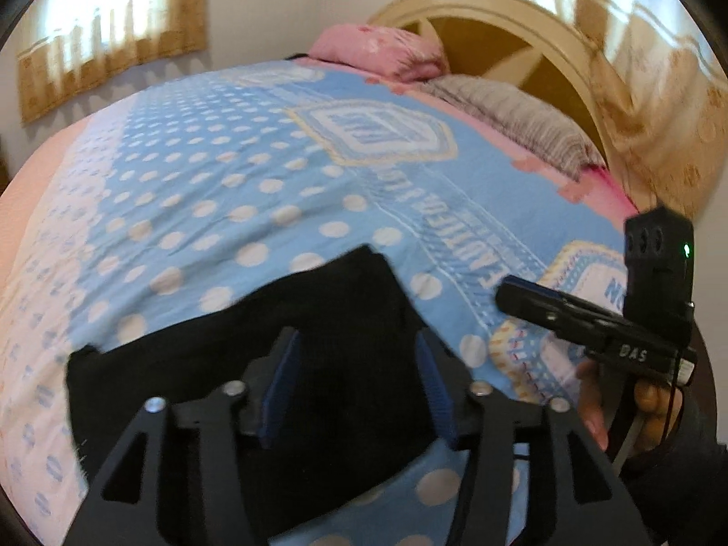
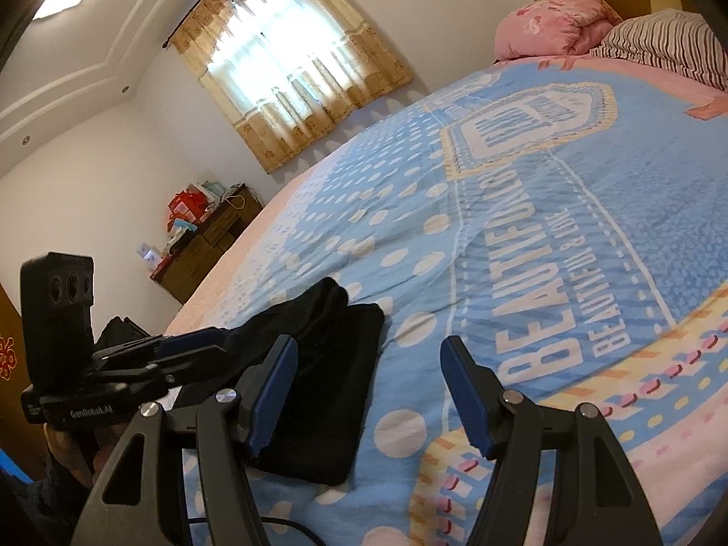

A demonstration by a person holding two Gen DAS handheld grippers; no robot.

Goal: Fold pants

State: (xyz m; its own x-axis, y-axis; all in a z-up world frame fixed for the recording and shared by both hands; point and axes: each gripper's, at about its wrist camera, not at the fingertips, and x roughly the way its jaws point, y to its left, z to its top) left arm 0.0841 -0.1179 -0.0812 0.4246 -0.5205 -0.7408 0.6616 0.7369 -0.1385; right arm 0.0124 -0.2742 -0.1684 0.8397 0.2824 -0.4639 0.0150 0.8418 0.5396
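The black fabric pants (image 2: 318, 391) lie as a compact folded rectangle on the blue polka-dot bedspread (image 2: 523, 227) — folding looks nearly done. The left gripper (image 1: 359, 386) hovers spread above them; the right gripper (image 2: 368, 391), spread and empty, sits just beside their edge. Next — probably a final flattening press.

Black pants (image 1: 255, 341) (image 2: 327, 373), folded into a compact, roughly rectangular bundle. Lying flat near the close edge of a blue polka-dot bedspread (image 1: 218, 168) (image 2: 568, 236). One end bunched and slightly raised in the right wrist view, the rest smooth and layered.
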